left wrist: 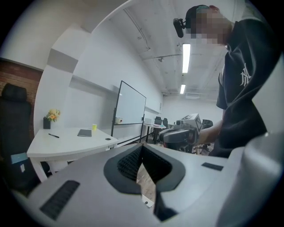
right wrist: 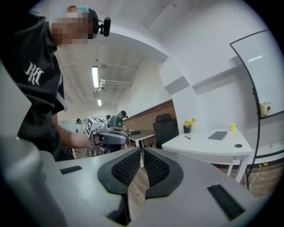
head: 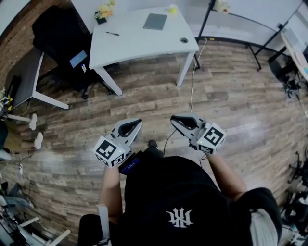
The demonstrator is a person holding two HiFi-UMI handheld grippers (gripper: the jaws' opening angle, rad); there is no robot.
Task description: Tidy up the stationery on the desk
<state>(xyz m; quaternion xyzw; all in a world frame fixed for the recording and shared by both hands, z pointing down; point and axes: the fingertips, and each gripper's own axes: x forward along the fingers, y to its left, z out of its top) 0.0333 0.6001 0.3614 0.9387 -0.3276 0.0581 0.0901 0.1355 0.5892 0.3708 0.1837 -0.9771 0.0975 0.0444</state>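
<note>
A white desk (head: 139,43) stands far ahead across the wooden floor. On it lie a grey notebook (head: 155,21) and a black pen (head: 112,33), with a yellow cup (head: 173,8) and a small flower pot (head: 102,14) at the back. My left gripper (head: 136,121) and right gripper (head: 174,117) hang side by side at waist height, far from the desk, both shut and empty. The left gripper view shows the desk (left wrist: 71,142), notebook (left wrist: 84,132), pen (left wrist: 53,135) and cup (left wrist: 94,127). The right gripper view shows the notebook (right wrist: 218,135), pen (right wrist: 188,138) and cup (right wrist: 232,127).
A black office chair (head: 62,38) stands left of the desk, beside another grey table (head: 29,79). A whiteboard on a black stand (head: 240,24) stands at the right rear. A white cable (head: 193,81) runs across the floor from the desk. Someone's feet (head: 34,129) show at far left.
</note>
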